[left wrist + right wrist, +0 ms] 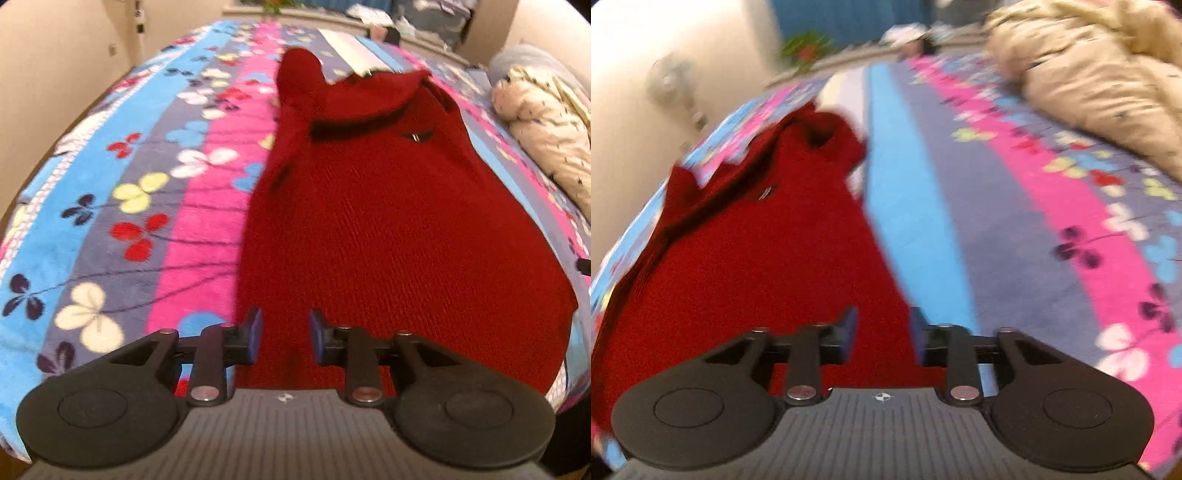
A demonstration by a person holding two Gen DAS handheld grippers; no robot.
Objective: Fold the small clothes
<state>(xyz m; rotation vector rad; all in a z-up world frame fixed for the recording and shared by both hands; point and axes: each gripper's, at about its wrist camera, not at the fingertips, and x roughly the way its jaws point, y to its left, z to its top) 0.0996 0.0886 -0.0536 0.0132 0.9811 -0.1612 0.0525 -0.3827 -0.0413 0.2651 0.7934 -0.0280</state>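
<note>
1. Hovering over the near hem of the red knit sweater, my left gripper has its jaws apart with nothing between them.
2. That sweater lies flat on the striped floral blanket, its collar at the far end; one sleeve sticks up at the far left corner.
3. Its left edge runs along the pink stripe, with bare blanket open beyond it.
4. My right gripper also has its jaws apart, straddling the sweater's right edge near the hem.
5. Right of that edge the blanket stays bare up to a beige quilt.
</note>
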